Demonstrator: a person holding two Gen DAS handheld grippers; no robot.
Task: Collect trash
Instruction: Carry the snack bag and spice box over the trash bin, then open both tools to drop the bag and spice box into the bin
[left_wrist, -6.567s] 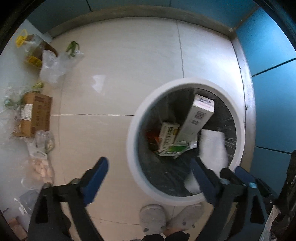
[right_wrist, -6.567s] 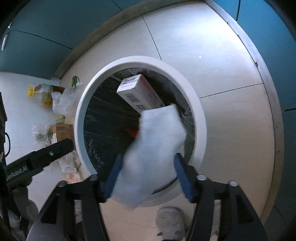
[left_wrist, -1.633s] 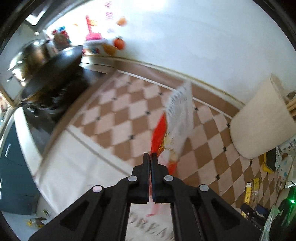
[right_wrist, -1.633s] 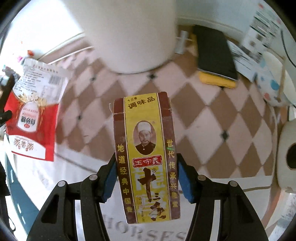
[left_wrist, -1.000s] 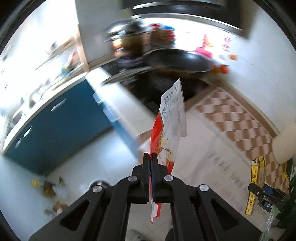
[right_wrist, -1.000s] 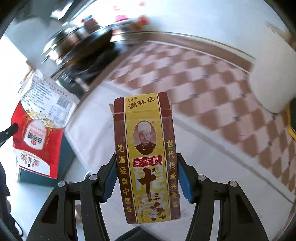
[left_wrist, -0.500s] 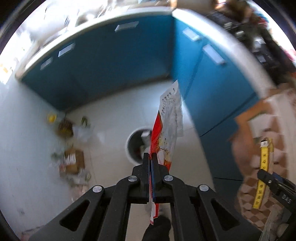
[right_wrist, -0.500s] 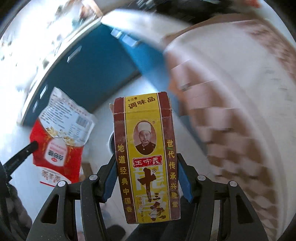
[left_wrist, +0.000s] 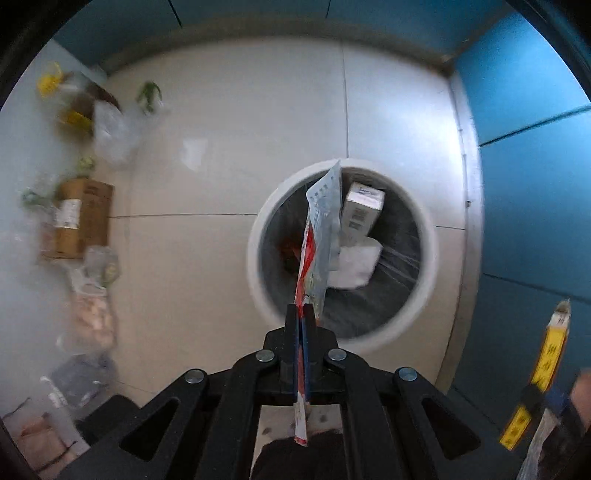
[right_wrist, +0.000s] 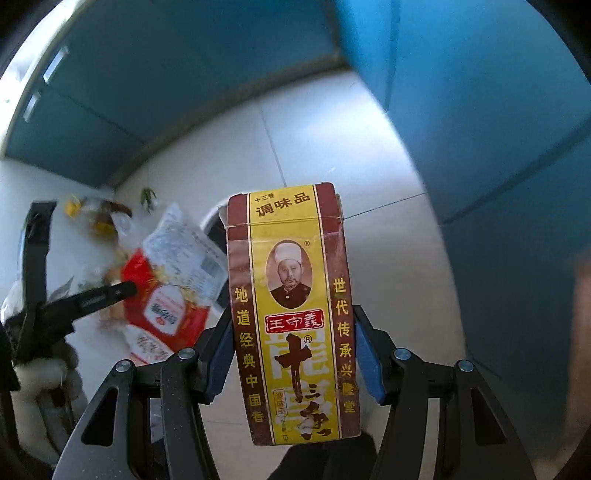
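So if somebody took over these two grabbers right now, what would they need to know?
Left tongs: shut on the red and white packet, hanging over the trash bin.
Right tongs: shut on the yellow spice box, off to the bin's right.
Done: a white box and white wrapper lie in the bin.
Left: drop both items in.

Both views were bright with daylight, the pale tiled floor (left_wrist: 229, 155) washed out and carrying a soft glare patch. Fisheye curvature bent the blue cabinets (right_wrist: 498, 110) and left dark vignetting at the corners. In the left wrist view the clutter along the left edge was smeared by motion blur, as was the bin rim (left_wrist: 258, 236). In the right wrist view the spice box (right_wrist: 291, 314) stood sharp and evenly lit, while the red packet (right_wrist: 166, 291) behind it blurred.
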